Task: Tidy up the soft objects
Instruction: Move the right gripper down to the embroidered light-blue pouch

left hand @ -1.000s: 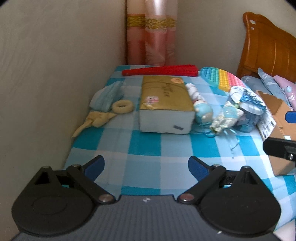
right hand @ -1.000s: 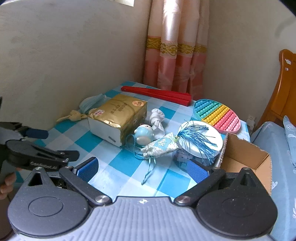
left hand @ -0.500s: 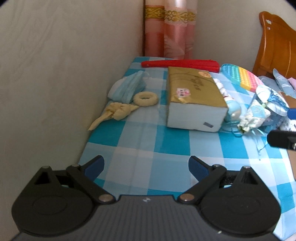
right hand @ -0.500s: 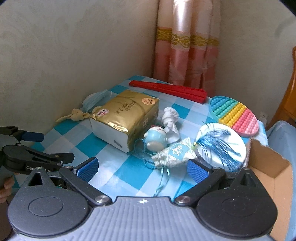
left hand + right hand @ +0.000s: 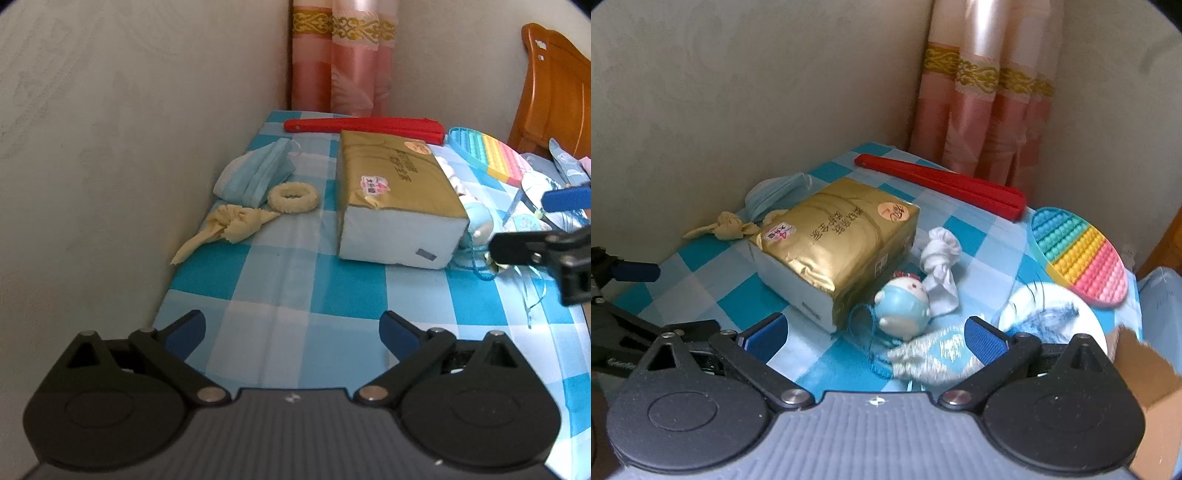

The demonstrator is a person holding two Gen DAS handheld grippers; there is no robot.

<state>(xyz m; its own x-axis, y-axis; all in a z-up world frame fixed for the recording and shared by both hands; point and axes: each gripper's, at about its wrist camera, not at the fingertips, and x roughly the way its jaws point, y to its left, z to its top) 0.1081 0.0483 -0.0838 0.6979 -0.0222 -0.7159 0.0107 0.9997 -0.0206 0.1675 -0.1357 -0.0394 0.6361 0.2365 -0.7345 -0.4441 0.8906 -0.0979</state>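
A gold tissue pack (image 5: 397, 195) (image 5: 834, 240) lies mid-table. Left of it by the wall lie a blue face mask (image 5: 255, 177) (image 5: 775, 192), a cream scrunchie (image 5: 293, 198) and a knotted yellow cloth (image 5: 229, 229) (image 5: 727, 227). Right of the pack are a blue round plush (image 5: 905, 304), a knotted white cloth (image 5: 940, 264) and a silvery-blue sachet (image 5: 931, 356). My left gripper (image 5: 291, 334) is open and empty over the near table. My right gripper (image 5: 875, 338) is open and empty, just short of the plush and sachet.
A red folded fan (image 5: 364, 125) (image 5: 942, 182) lies at the back. A rainbow pop-it mat (image 5: 1078, 254) and a white lid with blue tassel (image 5: 1049, 317) sit right. A cardboard box (image 5: 1148, 384) stands at the right edge. A wall runs along the left; a curtain hangs behind.
Both grippers have moved forward and closer to the objects. The left view has swung towards the wall side. The right gripper has neared the plush and sachet.
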